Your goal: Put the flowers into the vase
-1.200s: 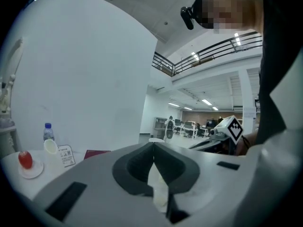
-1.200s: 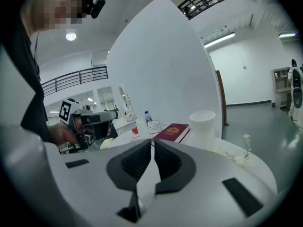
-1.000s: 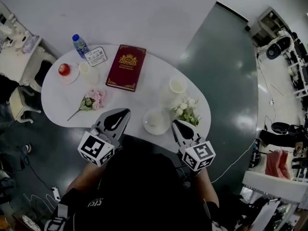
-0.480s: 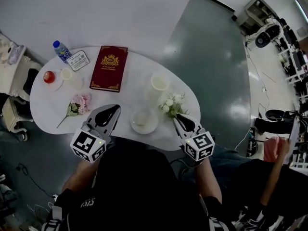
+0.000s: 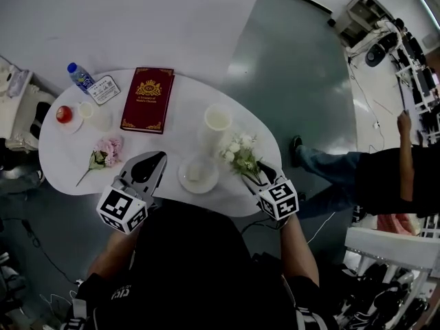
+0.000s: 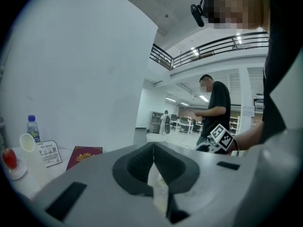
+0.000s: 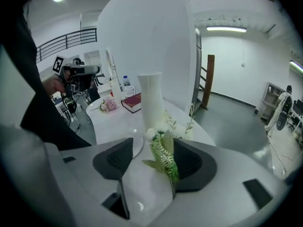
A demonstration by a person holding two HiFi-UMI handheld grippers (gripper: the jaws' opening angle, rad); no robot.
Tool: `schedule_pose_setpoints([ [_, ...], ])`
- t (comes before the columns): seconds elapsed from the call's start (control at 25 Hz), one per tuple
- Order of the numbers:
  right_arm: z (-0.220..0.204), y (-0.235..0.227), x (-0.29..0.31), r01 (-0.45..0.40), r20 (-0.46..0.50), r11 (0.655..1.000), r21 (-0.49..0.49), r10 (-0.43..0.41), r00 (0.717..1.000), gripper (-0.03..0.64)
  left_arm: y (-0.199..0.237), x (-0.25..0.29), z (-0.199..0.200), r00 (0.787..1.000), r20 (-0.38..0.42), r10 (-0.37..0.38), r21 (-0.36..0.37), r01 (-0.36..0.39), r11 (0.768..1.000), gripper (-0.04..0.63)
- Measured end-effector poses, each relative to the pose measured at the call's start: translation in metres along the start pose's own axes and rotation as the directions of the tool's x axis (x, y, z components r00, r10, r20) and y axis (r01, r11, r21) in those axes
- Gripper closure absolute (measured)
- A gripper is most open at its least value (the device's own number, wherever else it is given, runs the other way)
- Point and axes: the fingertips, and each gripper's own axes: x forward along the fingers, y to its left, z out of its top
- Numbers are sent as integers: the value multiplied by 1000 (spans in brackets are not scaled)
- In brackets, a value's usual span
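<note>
White vase (image 5: 218, 119) stands by the flowers (image 5: 239, 153) between the right hand-held gripper's (image 5: 258, 179) just-opened jaws; left hand-held gripper (image 5: 152, 162) closed.

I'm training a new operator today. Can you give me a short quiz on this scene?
1. True or false: the white flowers already stand in the vase.
2. What lies between the jaws of the right claw? A pink flowers; B white flowers' greenery; C bottle.
3. Fill in: the left claw is ___.
Key: 1 false; 2 B, its jaws have just been opening; 3 shut.
</note>
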Motion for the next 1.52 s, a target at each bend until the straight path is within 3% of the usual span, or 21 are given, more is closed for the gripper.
schedule_pose_setpoints([
  [0.24,-27,-20,18,-22,-116,1000,-19,20,993,285,-2,3,-9,1000,-24,18,-10,-19,1000,583],
  [0.68,-69,-41,45,-92,-255,996,0,89,963,270,0,6,-18,998,-43,49,-16,-50,999,583],
  [1.0,-95,-53,66,-165,-369,986,-5,152,917,264,-2,8,-26,996,-57,75,-30,-77,997,583],
  [1.52,-102,-47,94,-263,-439,965,-9,232,868,286,-10,19,-32,994,-77,77,-11,-78,997,583],
])
